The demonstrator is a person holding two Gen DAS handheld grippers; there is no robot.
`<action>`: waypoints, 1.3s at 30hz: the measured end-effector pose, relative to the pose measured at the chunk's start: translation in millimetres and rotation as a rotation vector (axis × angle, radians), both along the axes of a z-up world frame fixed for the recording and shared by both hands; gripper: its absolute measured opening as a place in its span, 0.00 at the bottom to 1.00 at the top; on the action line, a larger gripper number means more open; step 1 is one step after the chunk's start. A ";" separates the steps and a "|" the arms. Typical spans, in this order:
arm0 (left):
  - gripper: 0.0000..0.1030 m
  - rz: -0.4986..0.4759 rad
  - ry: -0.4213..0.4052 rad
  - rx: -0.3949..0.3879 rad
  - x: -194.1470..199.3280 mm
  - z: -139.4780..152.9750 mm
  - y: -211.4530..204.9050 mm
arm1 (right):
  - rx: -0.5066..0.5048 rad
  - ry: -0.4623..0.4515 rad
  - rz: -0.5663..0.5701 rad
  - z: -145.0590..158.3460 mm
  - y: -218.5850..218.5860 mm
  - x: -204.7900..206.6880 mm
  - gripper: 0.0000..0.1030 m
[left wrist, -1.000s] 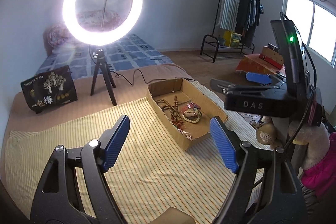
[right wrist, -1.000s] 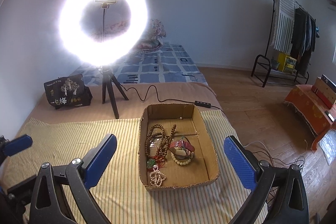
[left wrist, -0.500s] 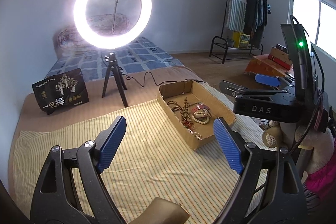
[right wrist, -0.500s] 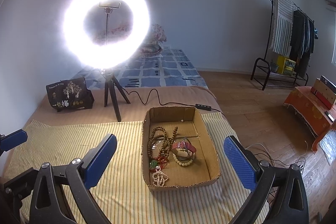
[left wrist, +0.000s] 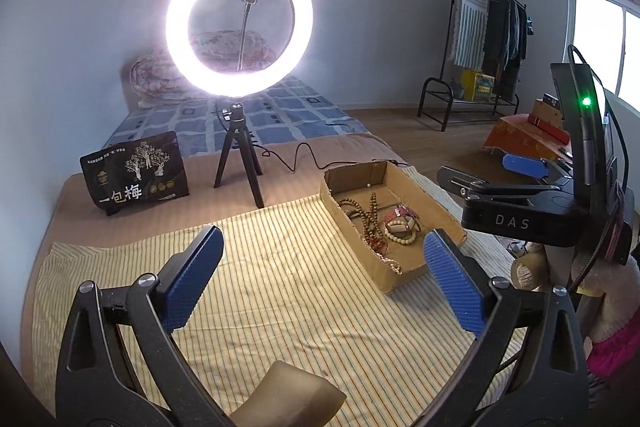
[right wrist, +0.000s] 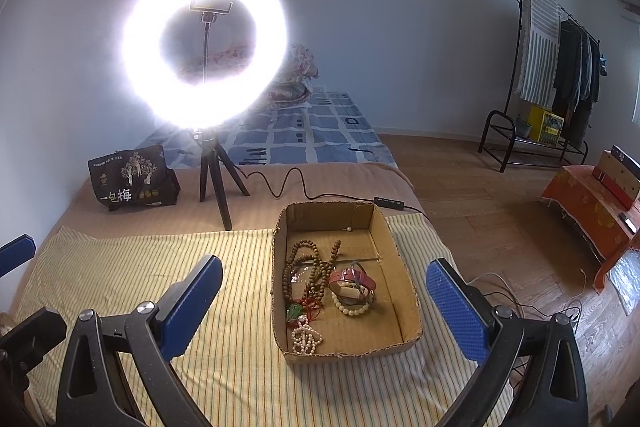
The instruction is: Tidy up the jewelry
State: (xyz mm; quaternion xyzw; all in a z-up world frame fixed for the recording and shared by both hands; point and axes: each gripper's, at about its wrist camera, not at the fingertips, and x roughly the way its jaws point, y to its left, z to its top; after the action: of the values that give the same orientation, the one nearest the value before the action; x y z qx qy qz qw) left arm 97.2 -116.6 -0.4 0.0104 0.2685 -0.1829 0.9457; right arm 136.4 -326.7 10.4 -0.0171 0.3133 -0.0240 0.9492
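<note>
all jewelry (right wrist: 320, 283) is seen lying inside the cardboard box (right wrist: 404, 279); this fits either a collected or an unsorted state. both the left hand-held gripper (left wrist: 320, 279) and the right hand-held gripper (right wrist: 324, 303) are held wide and empty above the striped cloth (right wrist: 140, 267).

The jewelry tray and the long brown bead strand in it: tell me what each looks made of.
Tray: corrugated cardboard, matte brown, with creased walls and raw cut edges. Long brown bead strand: probably wood or seed beads, dull brown with little shine; the pictures cannot settle which.
</note>
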 end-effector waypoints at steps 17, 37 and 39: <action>0.99 0.007 0.008 0.006 1.3 -1.9 1.4 | 0.000 0.003 -0.002 -1.2 0.9 1.5 1.00; 0.99 0.005 0.009 0.005 1.5 -2.3 2.2 | 0.000 0.005 -0.001 -2.9 1.0 1.5 1.00; 0.99 0.007 0.008 0.005 1.2 -1.9 2.3 | 0.000 0.005 -0.001 -2.7 1.1 1.6 1.00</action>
State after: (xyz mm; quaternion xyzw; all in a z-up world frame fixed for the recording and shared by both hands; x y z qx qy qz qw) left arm 98.4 -114.3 -2.3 0.0110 0.2727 -0.1792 0.9452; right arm 138.0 -325.6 7.7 -0.0168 0.3158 -0.0246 0.9484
